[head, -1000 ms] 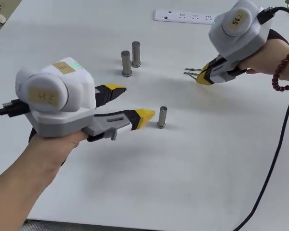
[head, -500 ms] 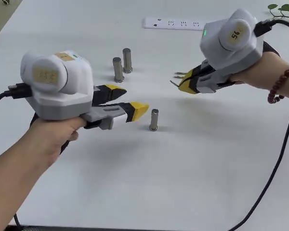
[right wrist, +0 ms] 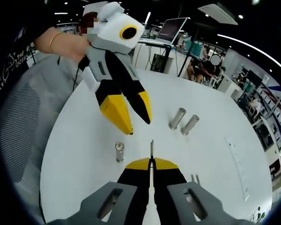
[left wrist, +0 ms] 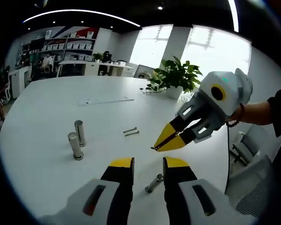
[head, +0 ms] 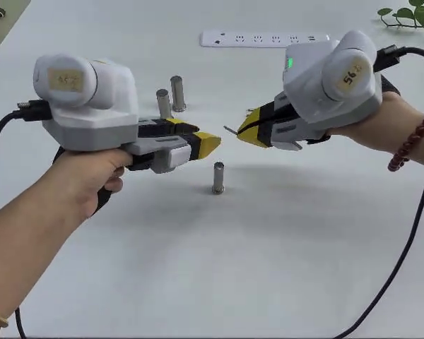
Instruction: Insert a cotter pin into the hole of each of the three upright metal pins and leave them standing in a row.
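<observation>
Our right gripper (right wrist: 151,163) has its jaws pressed together on a cotter pin (right wrist: 151,149), whose thin shaft sticks straight out past the yellow tips. Its own view shows this plainly, while the head view gives us just a sliver of metal at the tip. Our left gripper (left wrist: 149,163) has its jaws apart with nothing between the pads. The gap is clear in the left gripper view, whereas from the head the two jaws nearly overlap. The two grippers point at each other, tips near but apart, both held above the table (head: 268,268). Just below and between the tips stands one metal pin (head: 218,177), upright on the table's middle and touching neither gripper. The left hand (head: 85,180) wraps its grip from beneath with the forearm coming in from the table's near left corner. The right hand (head: 381,123) reaches in from the right edge, wrist roughly level, a bead bracelet (head: 410,141) on it. Beyond the left gripper, toward the far edge, two other metal pins (head: 169,99) stand upright just beside each other. The left gripper view adds what the head view hides behind the right gripper: spare cotter pins (left wrist: 130,131) lying flat past the pair. A power strip (head: 265,39) lies toward the far edge, and a plant (left wrist: 173,75) sits at the far right corner. A cable (head: 403,240) trails toward the near edge.
</observation>
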A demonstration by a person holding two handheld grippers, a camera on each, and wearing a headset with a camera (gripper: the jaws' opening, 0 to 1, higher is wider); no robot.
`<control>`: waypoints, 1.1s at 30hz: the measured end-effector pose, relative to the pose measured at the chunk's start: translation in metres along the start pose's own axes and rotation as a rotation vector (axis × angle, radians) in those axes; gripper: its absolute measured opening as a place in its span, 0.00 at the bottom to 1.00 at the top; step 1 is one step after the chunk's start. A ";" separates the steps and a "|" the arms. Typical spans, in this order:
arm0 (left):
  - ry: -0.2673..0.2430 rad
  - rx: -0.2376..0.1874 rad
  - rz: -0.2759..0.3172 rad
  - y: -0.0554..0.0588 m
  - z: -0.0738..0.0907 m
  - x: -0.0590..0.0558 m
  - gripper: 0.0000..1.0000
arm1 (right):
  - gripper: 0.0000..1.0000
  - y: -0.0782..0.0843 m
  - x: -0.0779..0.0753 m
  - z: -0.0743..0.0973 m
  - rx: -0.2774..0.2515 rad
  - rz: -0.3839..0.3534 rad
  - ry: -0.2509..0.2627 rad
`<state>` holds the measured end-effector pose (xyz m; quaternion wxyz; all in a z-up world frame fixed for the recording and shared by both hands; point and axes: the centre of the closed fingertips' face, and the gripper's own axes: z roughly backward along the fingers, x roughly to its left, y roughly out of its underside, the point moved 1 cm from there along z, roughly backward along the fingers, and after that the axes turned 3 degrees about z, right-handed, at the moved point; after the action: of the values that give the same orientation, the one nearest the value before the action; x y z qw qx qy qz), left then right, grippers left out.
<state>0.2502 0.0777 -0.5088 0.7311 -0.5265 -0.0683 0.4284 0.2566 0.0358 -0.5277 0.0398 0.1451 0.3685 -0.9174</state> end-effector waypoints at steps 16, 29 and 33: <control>0.041 0.041 0.060 0.005 -0.006 -0.011 0.12 | 0.00 -0.014 0.013 -0.003 -0.025 0.096 -0.013; 0.045 0.046 0.100 0.005 -0.009 -0.010 0.01 | 0.00 -0.019 0.012 -0.003 -0.034 0.126 -0.002; 0.047 0.050 0.114 0.006 -0.008 -0.011 0.00 | 0.00 -0.018 0.011 -0.004 -0.034 0.129 -0.002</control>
<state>0.2442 0.0653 -0.5137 0.7199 -0.5211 -0.0103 0.4584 0.2434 0.0519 -0.5217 0.1019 0.1669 0.3737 -0.9067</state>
